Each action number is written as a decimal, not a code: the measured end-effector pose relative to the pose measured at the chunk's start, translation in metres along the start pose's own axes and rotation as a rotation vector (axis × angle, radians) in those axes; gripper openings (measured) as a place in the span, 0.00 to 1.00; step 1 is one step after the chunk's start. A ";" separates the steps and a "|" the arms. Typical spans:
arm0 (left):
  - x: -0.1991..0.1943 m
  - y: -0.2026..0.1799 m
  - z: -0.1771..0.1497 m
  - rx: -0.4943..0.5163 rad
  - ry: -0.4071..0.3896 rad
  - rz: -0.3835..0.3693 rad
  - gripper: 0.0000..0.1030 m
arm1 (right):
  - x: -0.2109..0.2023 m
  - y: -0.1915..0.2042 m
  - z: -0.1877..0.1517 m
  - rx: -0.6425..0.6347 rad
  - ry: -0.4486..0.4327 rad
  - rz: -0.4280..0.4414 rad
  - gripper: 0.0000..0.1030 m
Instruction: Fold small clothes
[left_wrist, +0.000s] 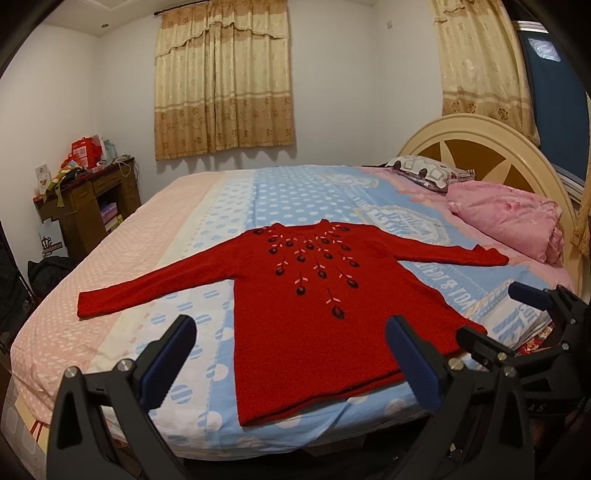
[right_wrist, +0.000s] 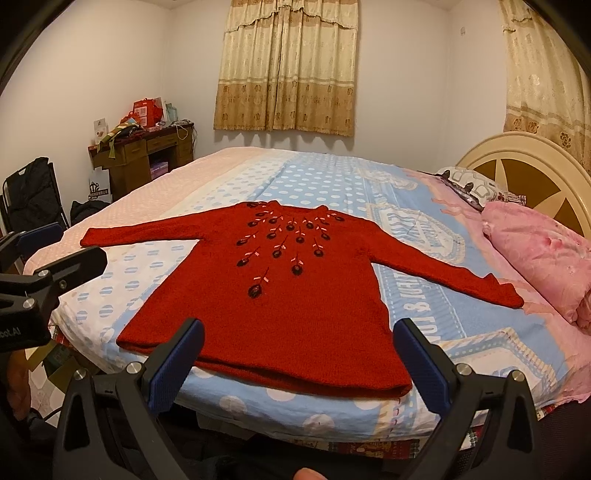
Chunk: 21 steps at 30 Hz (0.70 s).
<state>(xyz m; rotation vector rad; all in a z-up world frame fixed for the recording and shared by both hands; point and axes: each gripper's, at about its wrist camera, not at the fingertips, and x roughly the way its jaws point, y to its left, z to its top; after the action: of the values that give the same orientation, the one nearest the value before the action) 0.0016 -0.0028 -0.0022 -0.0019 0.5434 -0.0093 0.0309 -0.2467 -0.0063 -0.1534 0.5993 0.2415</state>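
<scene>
A red knitted sweater (left_wrist: 314, 325) with dark embroidered flowers lies flat on the bed, front up, both sleeves spread out, hem toward me; it also shows in the right wrist view (right_wrist: 288, 306). My left gripper (left_wrist: 291, 332) is open and empty, held above the bed's near edge in front of the hem. My right gripper (right_wrist: 299, 334) is open and empty, also in front of the hem. The right gripper shows at the right of the left wrist view (left_wrist: 495, 314). The left gripper shows at the left of the right wrist view (right_wrist: 70, 247).
The bed (left_wrist: 177, 236) has a pink, white and blue dotted sheet. A pink folded quilt (left_wrist: 513, 218) and a patterned pillow (left_wrist: 424, 171) lie by the cream headboard (left_wrist: 480, 147) at right. A cluttered wooden desk (left_wrist: 88, 199) stands at far left.
</scene>
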 end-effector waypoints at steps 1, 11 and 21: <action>0.000 0.000 0.000 0.001 0.001 0.002 1.00 | 0.000 0.000 0.000 0.001 0.000 0.000 0.99; 0.002 0.001 0.001 0.000 0.006 0.006 1.00 | 0.001 0.001 -0.001 -0.002 0.006 -0.001 0.99; 0.002 0.002 0.001 0.000 0.005 0.004 1.00 | 0.004 0.002 -0.002 -0.005 0.017 0.004 0.99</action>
<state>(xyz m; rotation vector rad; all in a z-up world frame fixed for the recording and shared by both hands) 0.0039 -0.0005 -0.0026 -0.0003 0.5487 -0.0052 0.0320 -0.2444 -0.0105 -0.1597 0.6162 0.2454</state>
